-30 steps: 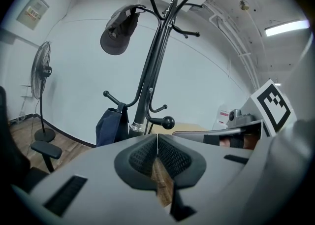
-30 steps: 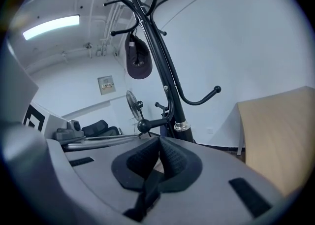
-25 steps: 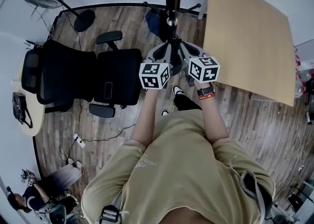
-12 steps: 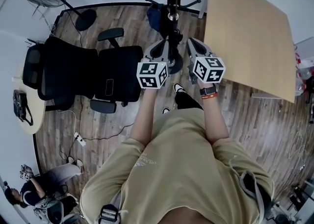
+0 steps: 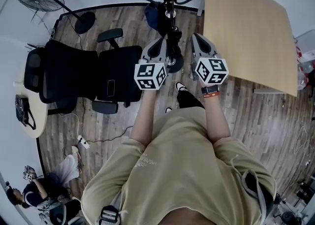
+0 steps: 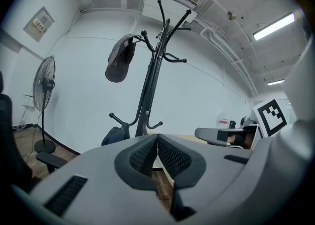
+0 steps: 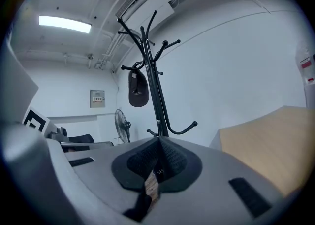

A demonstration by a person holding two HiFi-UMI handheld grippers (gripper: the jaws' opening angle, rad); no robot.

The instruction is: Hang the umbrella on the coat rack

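Pointing up at the coat rack [image 6: 150, 86], both claws are level with each other in front of the person's chest. The left gripper [image 6: 156, 140] is clenched, pads pressed together with nothing between them. The right gripper [image 7: 160, 143] is clenched too, and it is empty as well. The rack's pole rises just beyond and between the two tips. A dark cap [image 6: 119, 61] hangs from one of its upper hooks. Down by its low hooks sits a dark blue bundle [image 6: 114, 135], but whether that is the umbrella I cannot tell. An office chair [image 5: 98, 74] stands left of the rack, a wooden table [image 5: 246, 32] right.
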